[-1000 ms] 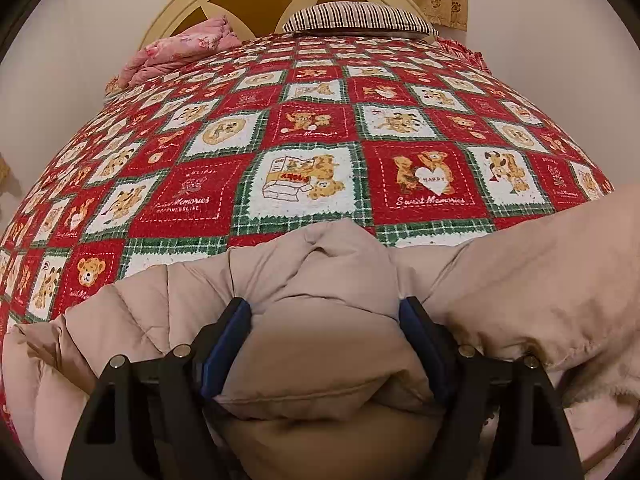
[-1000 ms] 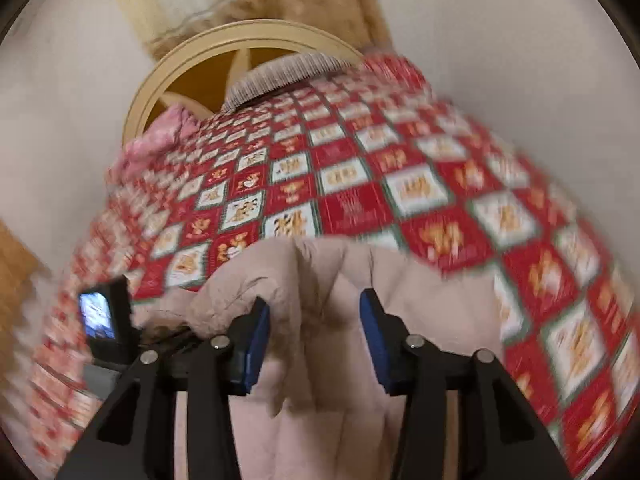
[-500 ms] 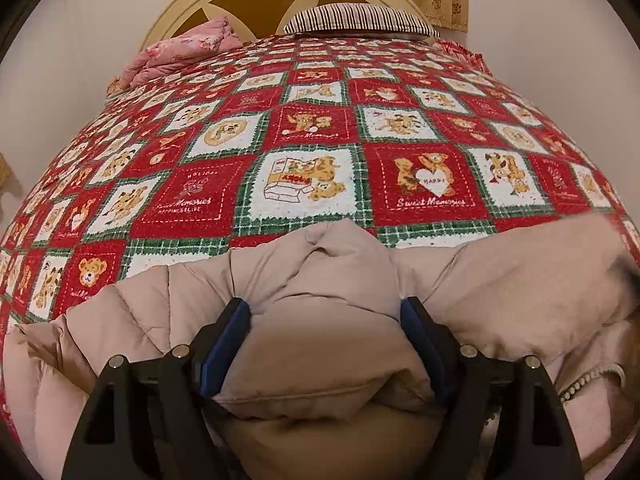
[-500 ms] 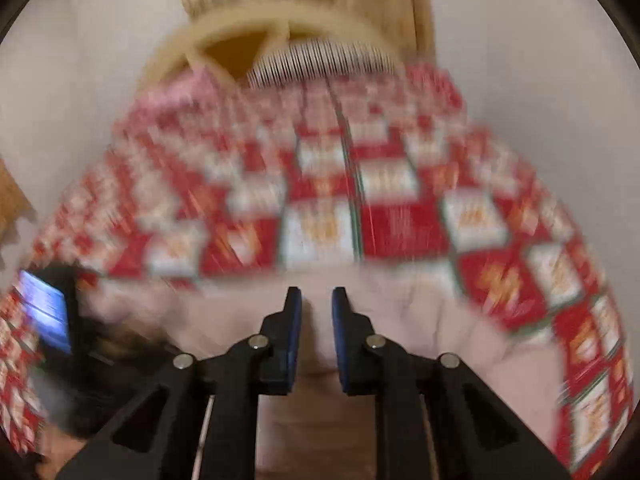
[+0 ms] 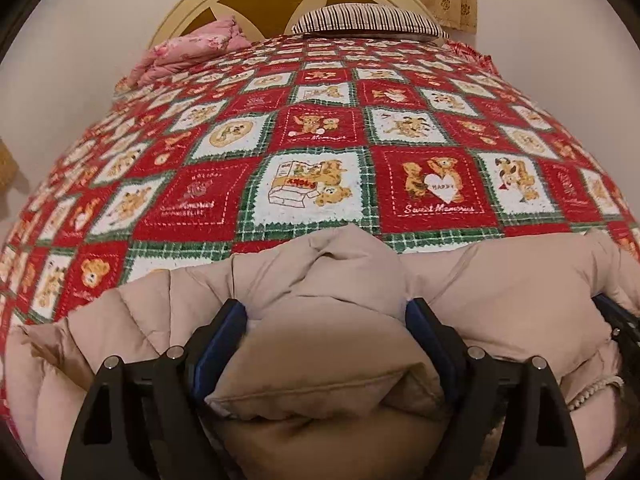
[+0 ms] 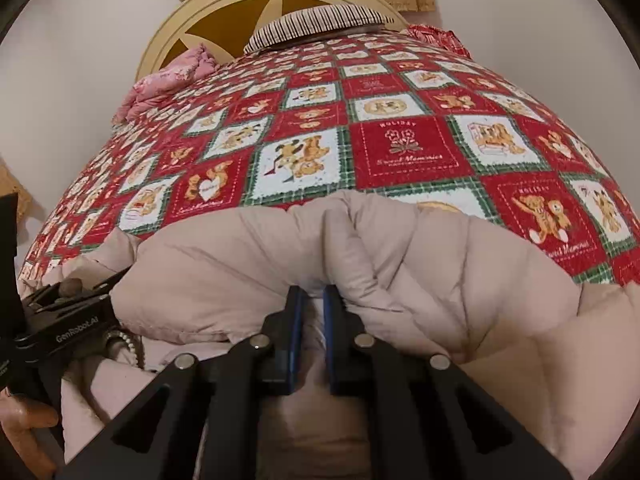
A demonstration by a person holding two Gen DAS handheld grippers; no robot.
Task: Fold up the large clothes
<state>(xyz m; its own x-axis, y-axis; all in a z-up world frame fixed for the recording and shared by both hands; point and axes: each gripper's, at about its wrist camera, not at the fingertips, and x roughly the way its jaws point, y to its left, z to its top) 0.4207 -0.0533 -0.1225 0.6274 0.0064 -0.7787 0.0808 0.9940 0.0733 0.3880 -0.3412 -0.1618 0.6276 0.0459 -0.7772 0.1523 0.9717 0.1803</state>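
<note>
Clearly the coat (image 5: 320, 360), a puffy beige one, lies bunched on the bed (image 5: 312, 184) right under both claws. Left first: the left claw (image 5: 326, 312) stands wide, its jaws opening, with a thick padded roll bulging between the pads (image 5: 218, 344); they flank it and look to be letting go. If that roll springs back as the jaws part, the fold could puff up and undo itself. To its right, the right claw (image 6: 312, 308) has closed to a narrow slit on a ridge of coat just ahead of its tips. Slippery stuffed fabric may slide out of so thin a pinch when pulled, or drag only the outer layer. No containers are in view.
</note>
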